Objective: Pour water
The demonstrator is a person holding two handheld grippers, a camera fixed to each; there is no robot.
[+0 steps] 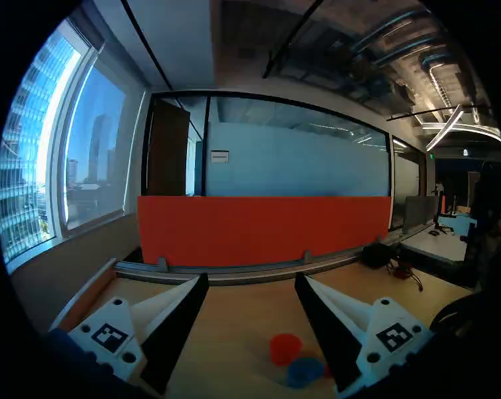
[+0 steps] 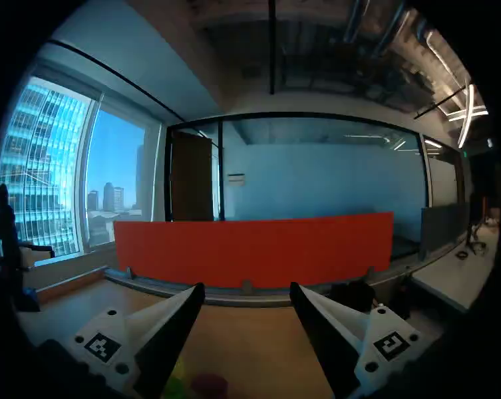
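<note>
wood desk [image 1: 243, 326]: red cup [image 1: 285, 348] beside blue cup [image 1: 305, 371], l tongs [image 1: 250, 277] spread

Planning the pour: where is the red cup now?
Left gripper view: the red cup sits on the desk, low between the fingers, just behind the blue cup.

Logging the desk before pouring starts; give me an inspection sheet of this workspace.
Surface: wooden desk.
Job's things: red cup and blue cup close together by the left claw; purple cup, partly cut off, below the right claw.
Clutter: dark bundle at the desk's far right.
Grippers: left claw open, empty; right claw open, empty.
Cables: tangle beside the bundle.
Surroundings: orange divider, tall windows, glass wall behind.
</note>
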